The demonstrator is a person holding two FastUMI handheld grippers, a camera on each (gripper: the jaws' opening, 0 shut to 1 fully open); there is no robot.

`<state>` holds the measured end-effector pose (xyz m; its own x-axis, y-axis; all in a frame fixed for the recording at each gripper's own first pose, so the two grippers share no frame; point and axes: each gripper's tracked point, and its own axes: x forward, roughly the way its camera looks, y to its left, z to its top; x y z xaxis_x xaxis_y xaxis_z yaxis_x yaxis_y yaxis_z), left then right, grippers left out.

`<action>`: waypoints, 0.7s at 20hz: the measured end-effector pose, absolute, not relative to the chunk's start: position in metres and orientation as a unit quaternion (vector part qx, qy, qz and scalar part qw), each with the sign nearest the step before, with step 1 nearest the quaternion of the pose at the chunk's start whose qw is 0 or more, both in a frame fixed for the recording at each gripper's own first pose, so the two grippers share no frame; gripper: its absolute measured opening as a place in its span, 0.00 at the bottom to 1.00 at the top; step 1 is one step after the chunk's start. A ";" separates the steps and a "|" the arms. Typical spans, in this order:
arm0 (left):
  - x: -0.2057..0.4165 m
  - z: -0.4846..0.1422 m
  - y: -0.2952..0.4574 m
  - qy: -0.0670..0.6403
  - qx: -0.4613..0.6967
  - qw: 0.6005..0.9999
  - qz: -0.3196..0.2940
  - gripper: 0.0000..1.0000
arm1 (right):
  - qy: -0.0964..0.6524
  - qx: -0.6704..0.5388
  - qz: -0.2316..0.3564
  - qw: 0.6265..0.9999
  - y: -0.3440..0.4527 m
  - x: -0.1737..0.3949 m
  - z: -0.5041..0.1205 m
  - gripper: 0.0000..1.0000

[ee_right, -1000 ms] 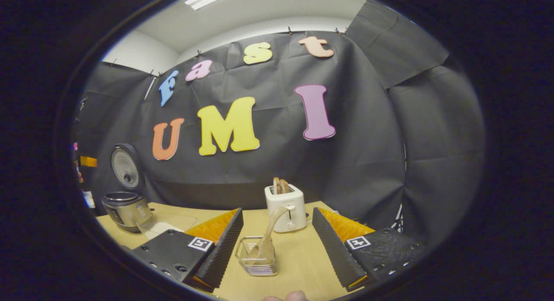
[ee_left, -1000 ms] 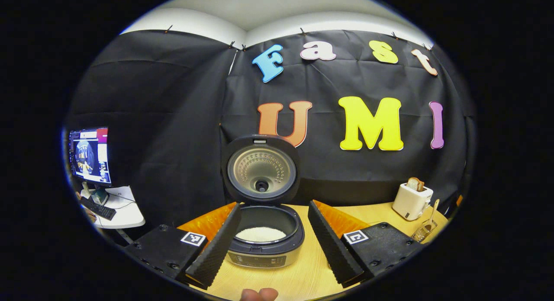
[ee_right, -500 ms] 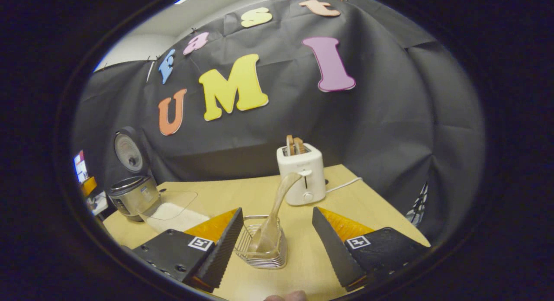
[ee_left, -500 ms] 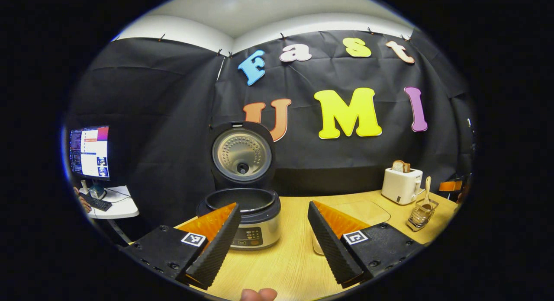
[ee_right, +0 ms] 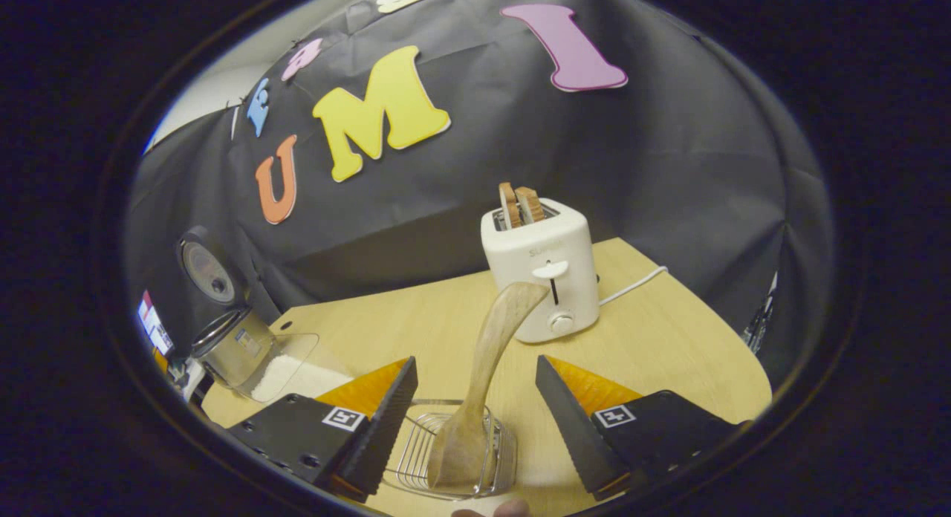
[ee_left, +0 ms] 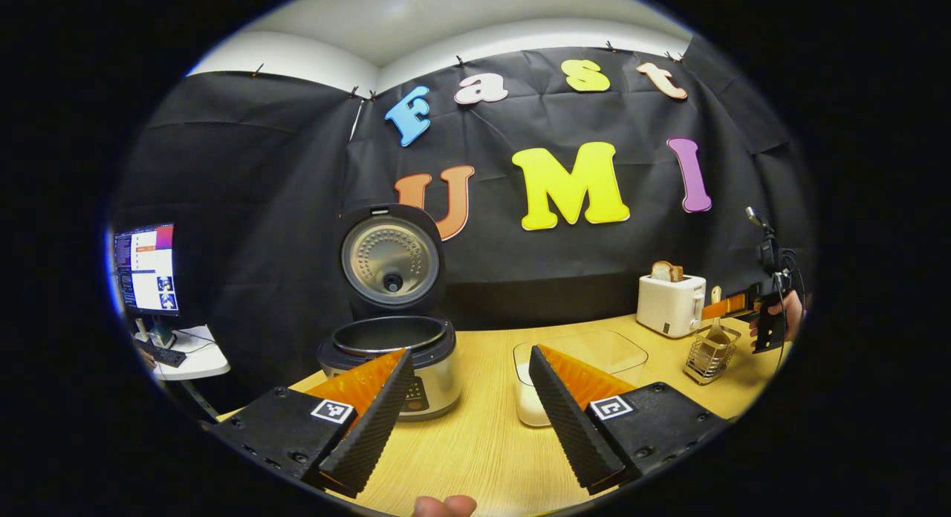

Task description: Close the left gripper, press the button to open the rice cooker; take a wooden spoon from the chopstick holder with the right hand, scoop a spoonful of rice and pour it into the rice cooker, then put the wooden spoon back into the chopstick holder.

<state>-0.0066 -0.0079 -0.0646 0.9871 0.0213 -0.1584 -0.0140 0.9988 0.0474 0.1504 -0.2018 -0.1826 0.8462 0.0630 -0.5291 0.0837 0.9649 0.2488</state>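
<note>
Rice cooker [ee_left: 386,353]: lid up, at 10 o'clock of left gripper [ee_left: 469,420], whose fingers stand spread, holding nothing. Wooden spoon [ee_right: 483,376]: upright in chopstick holder [ee_right: 453,457], between spread fingers of right gripper [ee_right: 473,431], untouched. Toaster [ee_right: 542,279]: at 12 o'clock beyond.

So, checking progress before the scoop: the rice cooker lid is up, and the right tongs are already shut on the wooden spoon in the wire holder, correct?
Not quite. The rice cooker lid is up, but the right tongs are open, their fingers standing either side of the wooden spoon without touching it. The spoon stands in the wire holder. The right gripper view shows this.
</note>
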 end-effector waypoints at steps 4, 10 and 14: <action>-0.004 -0.070 -0.003 0.085 0.035 0.996 0.016 0.99 | 0.296 0.176 0.006 0.939 -0.198 0.164 -0.198 0.76; -0.003 -0.072 0.001 0.092 0.029 0.995 0.020 0.99 | 0.309 0.184 0.008 0.933 -0.196 0.168 -0.207 0.34; -0.003 -0.073 0.001 0.093 0.026 0.995 0.021 0.99 | 0.305 0.176 0.010 0.936 -0.196 0.166 -0.201 0.34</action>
<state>-0.0032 0.0005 -0.0730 0.9818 0.0467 -0.1842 -0.0369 0.9977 0.0563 0.1663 -0.1959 -0.2007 0.8140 0.1254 -0.5672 0.0888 0.9381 0.3348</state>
